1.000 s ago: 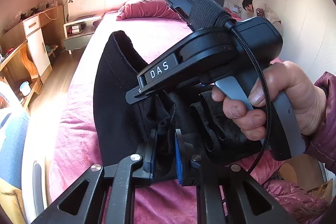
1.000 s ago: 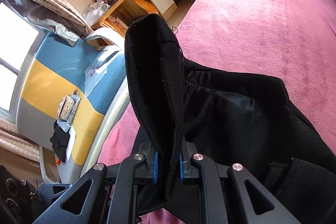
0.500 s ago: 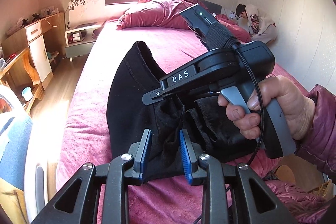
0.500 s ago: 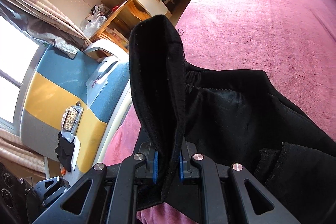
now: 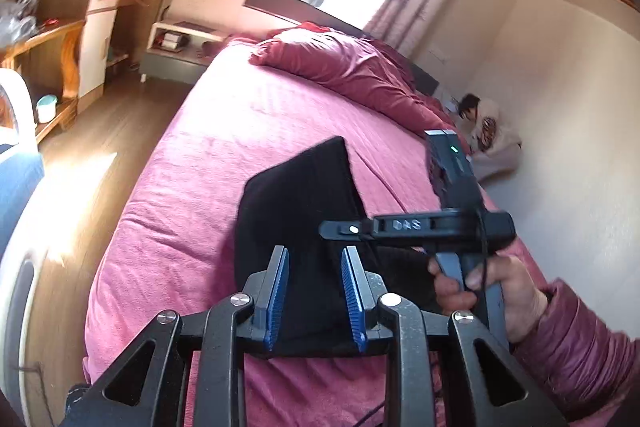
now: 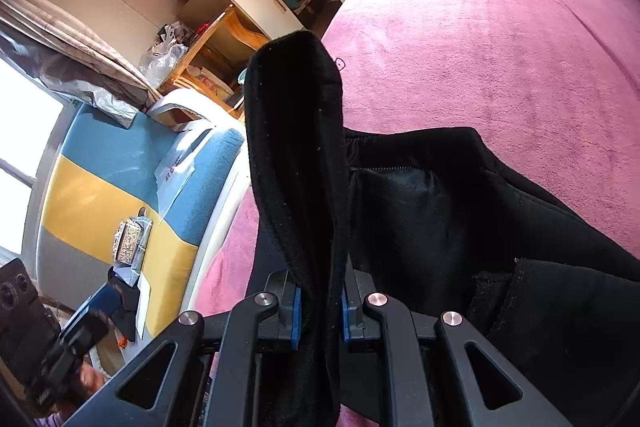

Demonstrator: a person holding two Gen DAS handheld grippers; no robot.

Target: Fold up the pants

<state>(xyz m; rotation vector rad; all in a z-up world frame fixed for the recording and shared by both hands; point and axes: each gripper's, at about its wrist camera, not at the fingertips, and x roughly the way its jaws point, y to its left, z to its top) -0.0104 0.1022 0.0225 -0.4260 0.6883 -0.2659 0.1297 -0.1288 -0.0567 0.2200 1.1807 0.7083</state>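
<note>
The black pants (image 5: 296, 211) lie in a bunched heap on the pink bed cover, near the bed's front edge. My left gripper (image 5: 314, 291) is open, above and just short of the heap, holding nothing. My right gripper (image 6: 318, 311) is shut on a thick fold of the pants (image 6: 296, 147) and holds it up off the bed; the rest of the garment (image 6: 460, 211) trails to the right on the cover. The right gripper also shows in the left wrist view (image 5: 416, 227), held in a hand at the heap's right side.
The pink bed (image 5: 240, 131) stretches away with a rumpled red duvet (image 5: 344, 67) at its head. A nightstand (image 5: 176, 47) and wooden desk (image 5: 52, 59) stand left across the floor. A person (image 5: 488, 131) sits by the right wall. A blue and yellow chair (image 6: 120, 187) stands beside the bed.
My left gripper has let go of the pants, opened wide and pulled back and up. My right gripper keeps its hold on the fold.
</note>
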